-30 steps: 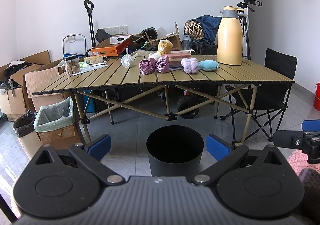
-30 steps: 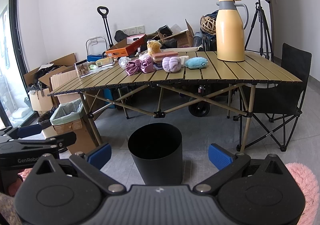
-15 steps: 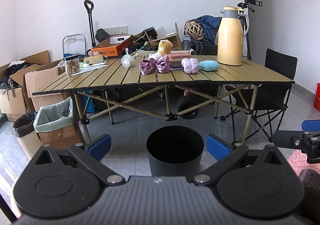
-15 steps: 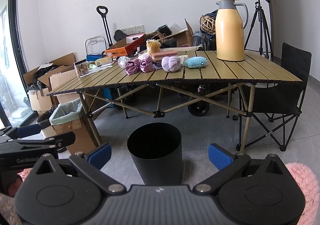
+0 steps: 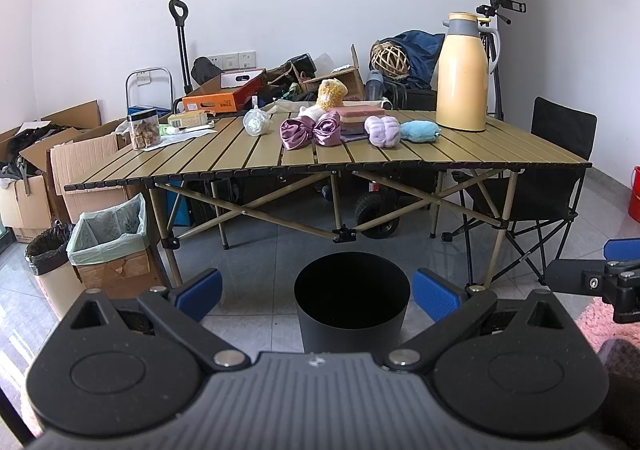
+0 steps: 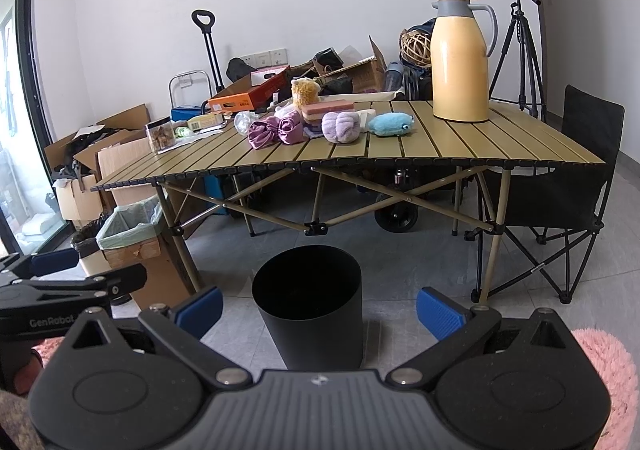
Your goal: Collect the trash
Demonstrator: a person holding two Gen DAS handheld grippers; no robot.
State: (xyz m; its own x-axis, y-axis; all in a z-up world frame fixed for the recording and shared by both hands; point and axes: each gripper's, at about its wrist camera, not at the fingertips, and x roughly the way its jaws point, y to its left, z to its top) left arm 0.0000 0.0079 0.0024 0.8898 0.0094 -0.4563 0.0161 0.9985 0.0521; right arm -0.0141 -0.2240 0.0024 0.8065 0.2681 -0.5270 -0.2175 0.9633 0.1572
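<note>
Basically nothing moves since a second ago: left claw point(image 5: 316, 292) and right claw point(image 6: 319, 308) both wide open, empty, black bin point(image 5: 352, 300) at 12 o'clock, worktop point(image 5: 360, 158) trash untouched, collection not started.

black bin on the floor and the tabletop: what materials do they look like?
Black bin: matte, smooth and seamless, thin rim; probably plastic or painted metal, can't tell which. Tabletop: narrow parallel slats, olive-tan satin finish with black end caps; likely coated aluminium, though it could be painted wood.
</note>
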